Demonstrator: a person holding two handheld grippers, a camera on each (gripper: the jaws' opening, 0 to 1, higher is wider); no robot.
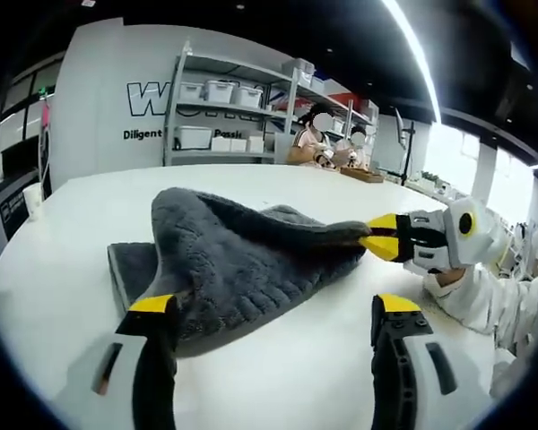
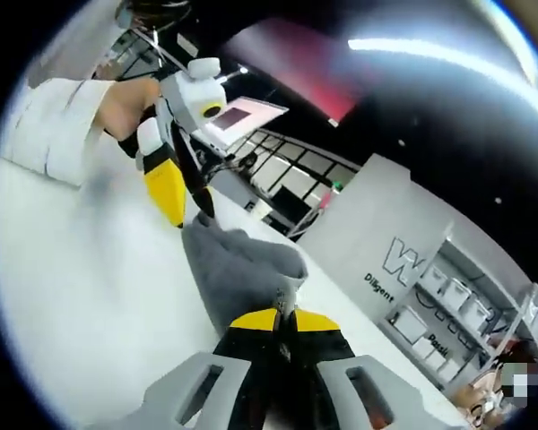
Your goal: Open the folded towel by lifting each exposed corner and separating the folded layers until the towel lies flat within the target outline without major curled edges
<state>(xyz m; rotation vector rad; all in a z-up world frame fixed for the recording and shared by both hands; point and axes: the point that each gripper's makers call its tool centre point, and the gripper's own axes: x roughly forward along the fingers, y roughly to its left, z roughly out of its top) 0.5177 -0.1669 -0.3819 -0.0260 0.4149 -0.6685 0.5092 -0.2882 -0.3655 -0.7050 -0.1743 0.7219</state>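
Note:
The grey fluffy towel (image 1: 242, 260) lies on the white table (image 1: 72, 269), one layer raised into a hump and stretched out to the right. My right gripper (image 1: 381, 237) comes in from the right and is shut on that raised corner. In the right gripper view its yellow-tipped jaws (image 2: 285, 321) are closed together on the towel (image 2: 242, 264). My left gripper (image 1: 276, 306) stands open low over the table, its left jaw against the towel's near edge. It also appears as the left gripper (image 2: 184, 202) at the towel's far end. A flat folded part (image 1: 130, 264) stays on the table.
A person's white sleeve (image 1: 484, 300) rests at the table's right side. Behind the table stand shelves with white bins (image 1: 220, 94), a lettered wall, and seated people (image 1: 318, 139). Bare white tabletop (image 1: 296, 358) surrounds the towel.

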